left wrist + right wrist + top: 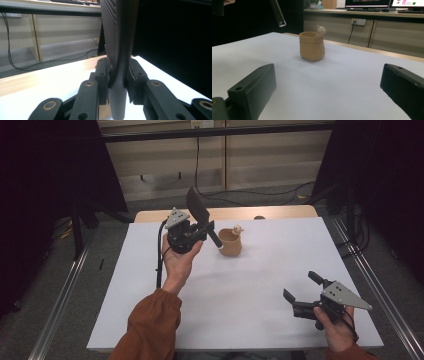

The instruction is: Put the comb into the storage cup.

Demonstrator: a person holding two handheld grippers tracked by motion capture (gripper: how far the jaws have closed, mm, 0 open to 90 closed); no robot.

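Note:
My left gripper [206, 227] is raised above the white table [250, 295] at its far left, shut on the neck of a black spatula [198, 208]. The ridged blade points up and back, and the handle slants down toward a tan ceramic cup [230, 243]. In the left gripper view the jaws clamp the spatula [120, 37] where blade meets handle, at my left gripper [117, 73]. The cup [312, 46] stands upright with a small knob on its rim, and the spatula handle's end [277, 13] hangs to its upper left. My right gripper [299, 284] [328, 75] is open and holds nothing, low near the front right.
A strip of bare wood [280, 212] runs along the table's far edge, with a small dark object [259, 217] on it. Metal rails [65, 290] flank the table on both sides. Cables [250, 195] lie on the floor behind.

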